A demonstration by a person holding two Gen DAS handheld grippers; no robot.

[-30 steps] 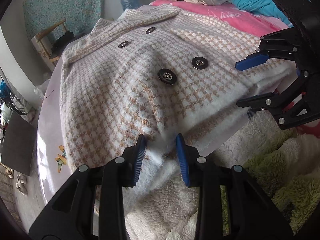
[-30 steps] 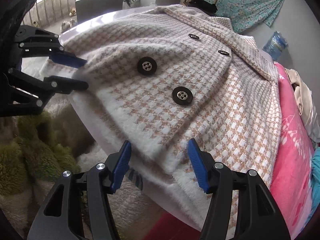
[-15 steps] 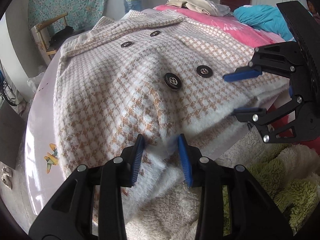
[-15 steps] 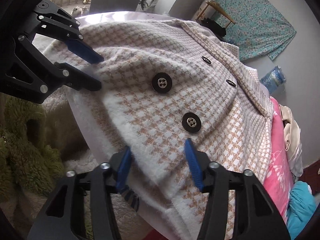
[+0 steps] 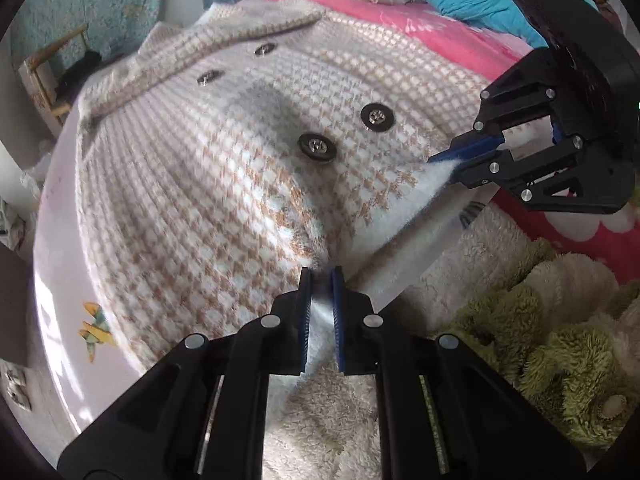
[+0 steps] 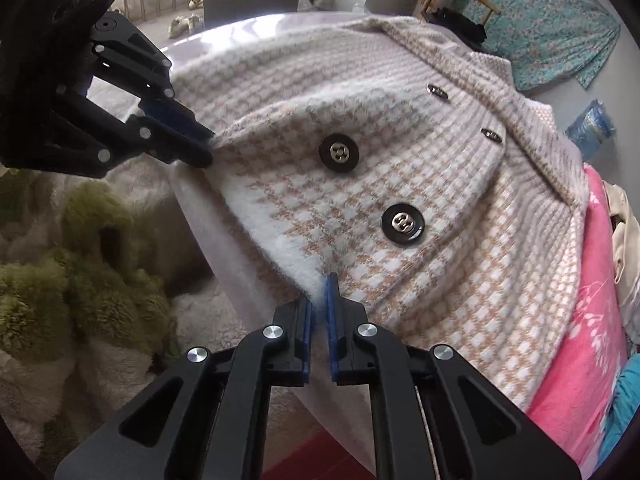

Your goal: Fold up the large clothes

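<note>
along the near hem of the coat (image 5: 224,184), your left tongs (image 5: 320,276) and right tongs (image 6: 320,280) are clamped on fabric; lift both together, evenly, keeping the hem taut.

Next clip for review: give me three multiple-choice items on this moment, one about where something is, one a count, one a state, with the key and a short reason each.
1. Where does the left gripper hold the coat?
A. at the collar
B. at the near hem
C. on a sleeve cuff

2. How many dark buttons show on the coat front?
A. two
B. four
C. six

3. How does the right gripper stand?
A. wide open above the coat
B. shut on the coat's edge
C. shut on a button

Key:
1 B, the blue pads pinch the fluffy white hem nearest the camera.
2 B, two large buttons lie near the hem and two smaller ones toward the collar.
3 B, its jaws are nearly together with white fabric pinched between them.
</note>
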